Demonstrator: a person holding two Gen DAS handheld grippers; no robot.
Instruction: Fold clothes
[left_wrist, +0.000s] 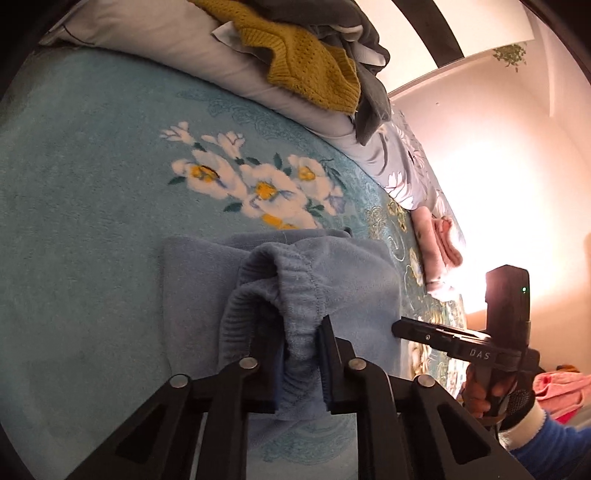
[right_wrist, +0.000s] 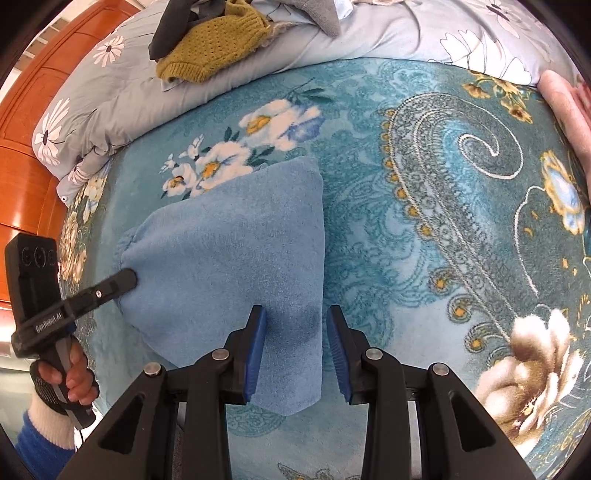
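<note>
The blue fleece garment (right_wrist: 236, 236) lies folded in the middle of the teal flowered blanket (right_wrist: 424, 206). The left gripper (left_wrist: 293, 354) pinches its bunched waistband (left_wrist: 295, 295) tight. The right gripper (right_wrist: 295, 332) is wide, one finger on the cloth, holding nothing. At 12 o'clock a yellow knit sweater (right_wrist: 210, 40) and grey clothes (left_wrist: 369, 85) sit on a grey flowered quilt (right_wrist: 110, 77). Pink cloth (left_wrist: 447, 240) lies at 3 o'clock.
</note>
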